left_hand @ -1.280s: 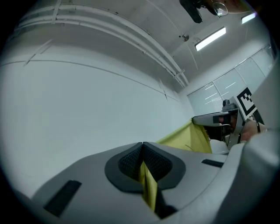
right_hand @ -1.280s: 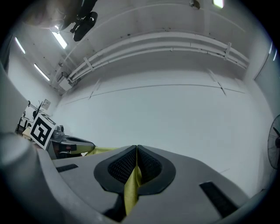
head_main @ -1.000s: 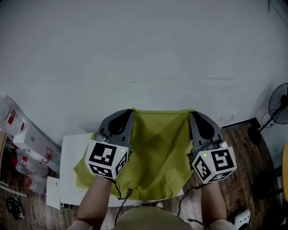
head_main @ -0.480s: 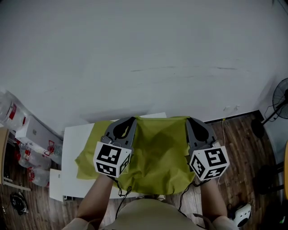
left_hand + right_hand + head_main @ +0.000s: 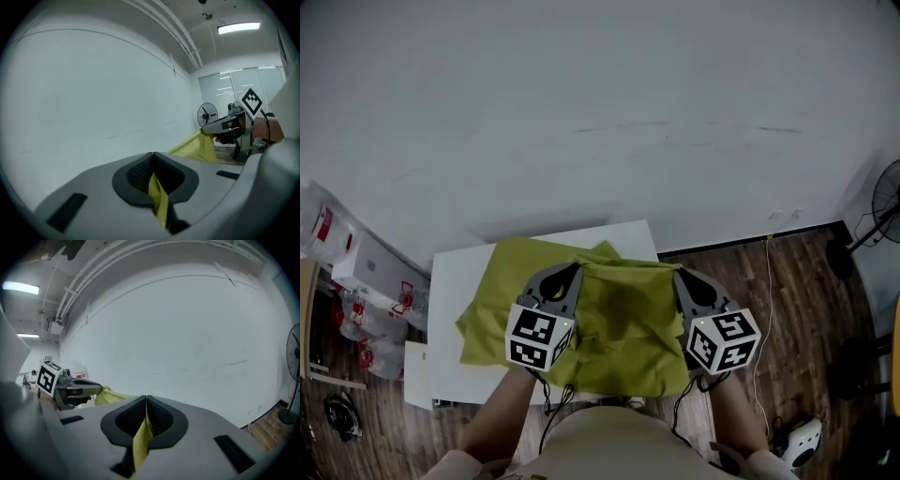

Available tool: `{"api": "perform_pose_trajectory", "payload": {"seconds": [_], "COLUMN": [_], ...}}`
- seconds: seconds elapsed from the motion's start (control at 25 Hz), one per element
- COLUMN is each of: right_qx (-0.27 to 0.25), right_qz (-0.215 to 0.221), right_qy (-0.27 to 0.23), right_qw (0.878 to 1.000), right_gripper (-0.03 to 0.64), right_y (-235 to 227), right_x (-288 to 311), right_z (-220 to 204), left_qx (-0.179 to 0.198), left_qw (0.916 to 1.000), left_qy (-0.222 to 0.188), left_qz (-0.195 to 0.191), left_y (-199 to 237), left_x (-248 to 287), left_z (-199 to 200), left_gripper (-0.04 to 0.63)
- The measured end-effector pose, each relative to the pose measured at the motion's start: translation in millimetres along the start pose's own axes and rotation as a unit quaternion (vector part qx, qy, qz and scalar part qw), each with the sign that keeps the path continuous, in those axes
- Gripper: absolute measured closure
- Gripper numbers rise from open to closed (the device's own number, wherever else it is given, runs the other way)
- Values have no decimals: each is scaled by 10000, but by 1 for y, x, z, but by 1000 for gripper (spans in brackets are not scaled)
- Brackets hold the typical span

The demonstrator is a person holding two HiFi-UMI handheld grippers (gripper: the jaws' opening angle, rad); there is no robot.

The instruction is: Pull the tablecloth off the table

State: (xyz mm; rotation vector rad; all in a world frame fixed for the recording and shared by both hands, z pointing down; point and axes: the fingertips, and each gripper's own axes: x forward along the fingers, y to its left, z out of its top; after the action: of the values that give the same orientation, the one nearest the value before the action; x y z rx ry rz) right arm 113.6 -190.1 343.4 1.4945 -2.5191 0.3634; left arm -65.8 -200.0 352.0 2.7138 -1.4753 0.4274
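Observation:
A yellow-green tablecloth (image 5: pixel 623 328) lies rumpled over the white table (image 5: pixel 450 281), its near part hanging toward me. My left gripper (image 5: pixel 573 270) is shut on one pinched edge of the cloth, which shows as a strip (image 5: pixel 159 199) between the closed pads. My right gripper (image 5: pixel 679 275) is shut on the other edge, a yellow strip (image 5: pixel 139 441) in its pads. The cloth spans between the two grippers. In the left gripper view the right gripper (image 5: pixel 206 129) holds a taut corner (image 5: pixel 197 146). In the right gripper view the left gripper (image 5: pixel 99 388) shows with cloth (image 5: pixel 115 397) beside it.
A white wall fills the far side. Boxes and plastic bags (image 5: pixel 361 291) stand left of the table. A standing fan (image 5: pixel 889 202) is at the right over wooden floor (image 5: pixel 797 300). A white device (image 5: pixel 802 448) lies near my right foot.
Both grippers have come down together with the cloth edge held between them. The raised cloth has sunk and slackened, and more of the table's far side shows.

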Motion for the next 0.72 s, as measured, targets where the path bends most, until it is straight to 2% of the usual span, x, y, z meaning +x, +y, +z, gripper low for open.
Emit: {"api": "perform_pose_trajectory", "payload": {"seconds": [0.12, 0.44, 0.56, 0.72], "right_qx": [176, -44, -258, -436], "right_qz": [116, 102, 165, 212], "right_qy": [251, 969, 1058, 1038], "right_qw": [9995, 9952, 9939, 9934], "right_gripper": [583, 583, 583, 583], "right_y": [2, 12, 14, 14], "right_x": [5, 12, 14, 15], "right_z": [-26, -88, -100, -107], "left_qx": [-52, -225, -279, -242], "left_qw": [9997, 9957, 9941, 9941], "left_qy": [219, 897, 1048, 1056], "left_qz": [-26, -50, -68, -55], "left_y": [-3, -16, -20, -23], "left_x": [0, 4, 2, 1], "left_z": [-24, -90, -109, -117], "left_gripper": [575, 575, 575, 575]}}
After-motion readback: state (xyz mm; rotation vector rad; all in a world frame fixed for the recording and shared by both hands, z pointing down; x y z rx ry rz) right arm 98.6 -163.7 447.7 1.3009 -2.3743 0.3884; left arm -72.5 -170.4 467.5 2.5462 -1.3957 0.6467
